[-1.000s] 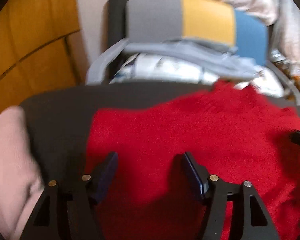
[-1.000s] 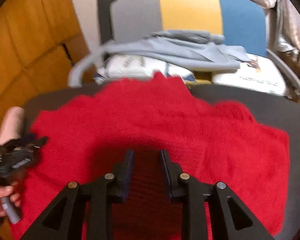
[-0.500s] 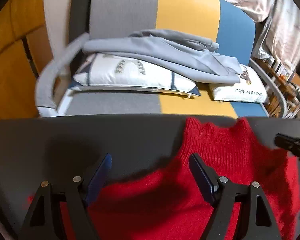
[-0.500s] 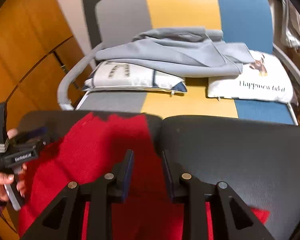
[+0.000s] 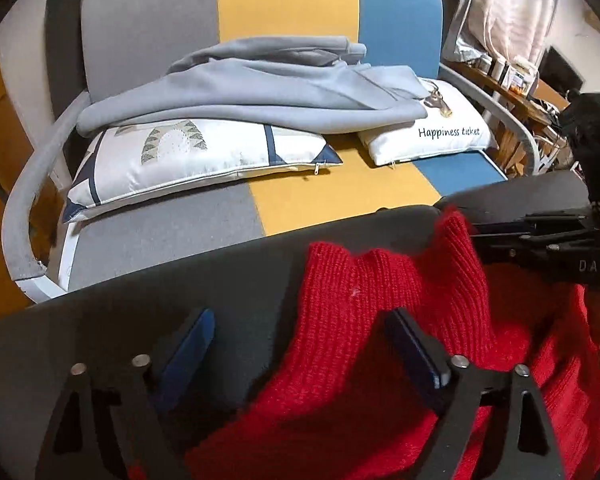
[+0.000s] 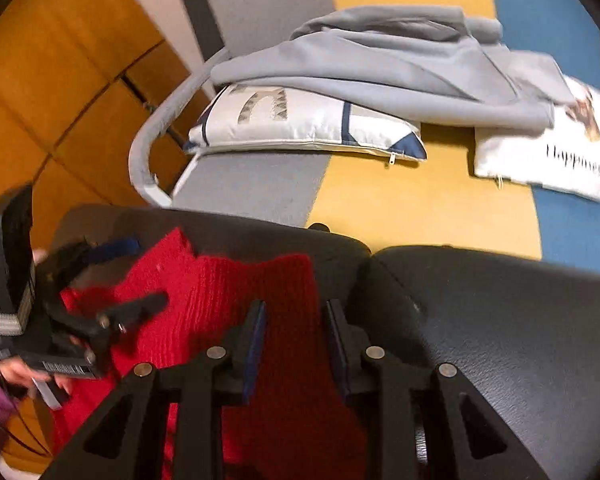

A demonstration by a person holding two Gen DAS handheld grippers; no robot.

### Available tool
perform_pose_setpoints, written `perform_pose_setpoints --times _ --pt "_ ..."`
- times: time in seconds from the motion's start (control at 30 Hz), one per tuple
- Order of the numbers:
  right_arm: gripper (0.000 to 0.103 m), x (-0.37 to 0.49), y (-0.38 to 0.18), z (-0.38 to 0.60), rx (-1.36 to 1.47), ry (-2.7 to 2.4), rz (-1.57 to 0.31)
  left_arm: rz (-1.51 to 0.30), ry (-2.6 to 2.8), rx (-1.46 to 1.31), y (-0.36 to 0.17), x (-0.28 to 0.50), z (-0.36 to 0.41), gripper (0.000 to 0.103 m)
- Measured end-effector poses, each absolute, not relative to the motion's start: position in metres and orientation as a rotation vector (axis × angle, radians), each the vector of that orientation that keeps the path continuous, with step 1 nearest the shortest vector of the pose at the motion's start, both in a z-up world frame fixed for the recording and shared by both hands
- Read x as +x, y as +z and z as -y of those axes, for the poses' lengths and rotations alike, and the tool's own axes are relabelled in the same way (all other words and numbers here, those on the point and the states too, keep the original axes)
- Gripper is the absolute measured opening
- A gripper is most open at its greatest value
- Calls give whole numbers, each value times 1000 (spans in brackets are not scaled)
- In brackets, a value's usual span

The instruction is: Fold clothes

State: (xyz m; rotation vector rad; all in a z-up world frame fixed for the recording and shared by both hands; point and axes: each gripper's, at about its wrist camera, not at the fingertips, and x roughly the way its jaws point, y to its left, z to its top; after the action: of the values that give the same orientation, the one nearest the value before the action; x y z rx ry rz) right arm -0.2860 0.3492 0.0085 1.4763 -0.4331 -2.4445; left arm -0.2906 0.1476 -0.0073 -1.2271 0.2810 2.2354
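Note:
A red knit sweater lies bunched on a black leather surface. My left gripper hovers open over the sweater's left edge. One finger is above bare leather and the other above the knit, and neither pad presses on anything. My right gripper is shut on a thick fold of the sweater, which fills the gap between its pads. In the left wrist view the right gripper holds a raised peak of knit at the far right. In the right wrist view the left gripper shows at the left, in a person's hand.
Behind the leather surface stands a grey, yellow and blue sofa. On it are two white pillows and a folded grey garment. Orange wooden panels stand to the left. A cluttered shelf is at the far right.
The sweater lay spread wide a second ago and now sits gathered toward the left, with bare leather on the right. Both grippers moved toward the sofa. The left jaws stand wider apart.

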Motion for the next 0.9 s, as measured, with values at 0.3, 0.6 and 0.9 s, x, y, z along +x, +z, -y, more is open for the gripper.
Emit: perform_pose_setpoints --times 0.3,0.6,0.9 --pt "6 -273 24 -343 1425 -2523 339 -257 2201 -1192 11 -277 -156 12" --pt "5 -194 112 -345 1127 -2551 350 -50 2195 -942 90 -211 -99 12" --pt "5 -60 77 -313 1115 -2534 332 28 2300 -969 37 -109 -43 9"
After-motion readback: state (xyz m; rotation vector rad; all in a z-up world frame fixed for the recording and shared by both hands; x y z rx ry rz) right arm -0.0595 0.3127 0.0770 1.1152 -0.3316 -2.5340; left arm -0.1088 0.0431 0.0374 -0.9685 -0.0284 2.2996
